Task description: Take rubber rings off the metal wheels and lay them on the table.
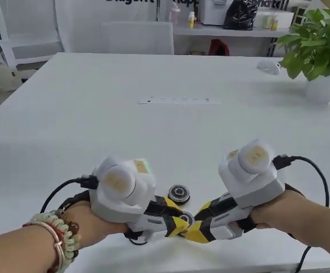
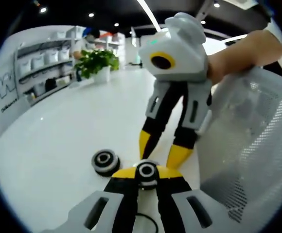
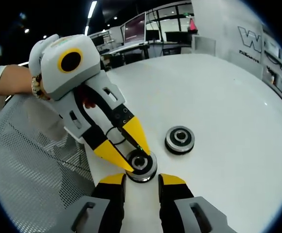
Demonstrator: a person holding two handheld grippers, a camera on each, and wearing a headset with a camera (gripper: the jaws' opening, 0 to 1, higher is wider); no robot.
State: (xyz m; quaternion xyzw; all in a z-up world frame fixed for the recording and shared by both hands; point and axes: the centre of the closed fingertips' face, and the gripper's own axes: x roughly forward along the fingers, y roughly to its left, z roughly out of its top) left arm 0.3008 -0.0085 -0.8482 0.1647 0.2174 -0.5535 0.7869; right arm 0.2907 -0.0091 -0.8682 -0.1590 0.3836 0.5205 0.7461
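Observation:
A small metal wheel with a black rubber ring [image 2: 147, 170] rests at the near table edge, and my left gripper [image 2: 147, 174] is shut on it. In the right gripper view the same wheel [image 3: 141, 165] lies just ahead of my right gripper [image 3: 142, 179], which is open with a jaw on either side. The right gripper [image 2: 160, 156] points down at the wheel from above. In the head view both grippers meet tip to tip around the wheel [image 1: 186, 218]. A second ringed wheel [image 1: 178, 193] [image 3: 180, 139] lies flat just beyond.
The white table [image 1: 153, 131] stretches far ahead. A white power strip [image 1: 179, 100] lies mid-table and a potted plant [image 1: 318, 51] stands at the far right. A mesh chair back [image 3: 29, 160] sits close behind the table edge. A black cable loop [image 1: 133, 240] hangs under the left gripper.

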